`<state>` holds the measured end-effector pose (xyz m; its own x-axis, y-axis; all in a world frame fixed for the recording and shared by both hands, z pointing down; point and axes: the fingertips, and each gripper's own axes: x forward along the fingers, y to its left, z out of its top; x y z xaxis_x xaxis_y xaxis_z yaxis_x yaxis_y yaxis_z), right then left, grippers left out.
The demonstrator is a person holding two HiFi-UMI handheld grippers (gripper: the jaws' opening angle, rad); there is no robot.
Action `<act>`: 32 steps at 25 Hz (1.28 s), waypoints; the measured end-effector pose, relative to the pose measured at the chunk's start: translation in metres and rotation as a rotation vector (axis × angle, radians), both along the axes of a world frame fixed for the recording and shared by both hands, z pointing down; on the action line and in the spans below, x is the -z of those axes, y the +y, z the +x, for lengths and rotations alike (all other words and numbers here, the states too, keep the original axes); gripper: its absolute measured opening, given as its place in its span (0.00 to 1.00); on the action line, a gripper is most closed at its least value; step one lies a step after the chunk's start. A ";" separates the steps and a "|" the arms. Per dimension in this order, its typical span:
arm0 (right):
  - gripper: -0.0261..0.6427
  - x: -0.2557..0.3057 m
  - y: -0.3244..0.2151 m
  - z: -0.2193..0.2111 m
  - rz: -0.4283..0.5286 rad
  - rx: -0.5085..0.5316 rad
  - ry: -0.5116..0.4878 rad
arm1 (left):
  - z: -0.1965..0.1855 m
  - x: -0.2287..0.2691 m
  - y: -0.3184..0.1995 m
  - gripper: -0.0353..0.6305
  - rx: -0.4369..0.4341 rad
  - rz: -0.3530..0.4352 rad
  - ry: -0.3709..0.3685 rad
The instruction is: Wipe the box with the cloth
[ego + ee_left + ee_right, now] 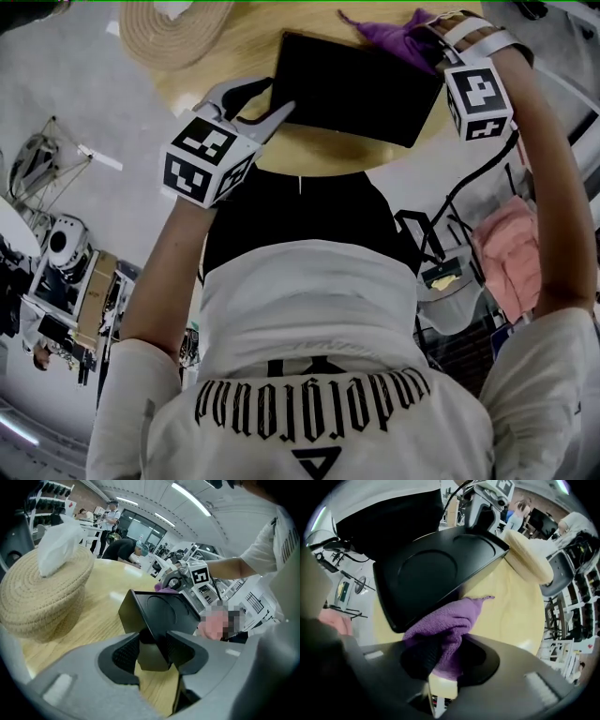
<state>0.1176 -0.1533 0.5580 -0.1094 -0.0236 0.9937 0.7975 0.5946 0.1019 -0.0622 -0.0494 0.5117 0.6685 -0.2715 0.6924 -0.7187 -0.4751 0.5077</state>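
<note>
At your far left a woven basket (173,33) sits on the round wooden table (309,157), close beside the box. Something white and crumpled (58,543) pokes out of the basket's top. Your left gripper (272,101) has its jaws clamped on the box's (356,84) near left corner and holds it tilted over the tabletop. The box is black, flat and matte, with a shallow circle pressed into its face. At its far right corner the purple cloth (398,37) is bunched against the box's edge. It is pinched tight between the jaws of your right gripper (439,47).
</note>
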 end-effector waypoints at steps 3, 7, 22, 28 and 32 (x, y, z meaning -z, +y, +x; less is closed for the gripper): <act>0.19 -0.006 -0.002 0.046 -0.005 -0.087 0.027 | 0.002 -0.005 -0.005 0.34 -0.007 -0.002 -0.026; 0.19 -0.018 0.014 0.078 -0.056 -0.286 -0.017 | 0.010 -0.019 -0.005 0.34 -0.002 -0.001 -0.064; 0.19 -0.038 0.135 0.057 -0.289 -0.772 -0.196 | -0.010 -0.034 -0.014 0.33 0.039 0.004 -0.137; 0.19 -0.034 0.159 0.063 -0.333 -0.766 -0.210 | -0.005 -0.041 -0.016 0.32 0.044 0.001 -0.150; 0.19 -0.014 0.162 0.056 -0.353 -0.794 -0.232 | -0.010 -0.036 -0.015 0.32 0.049 0.006 -0.159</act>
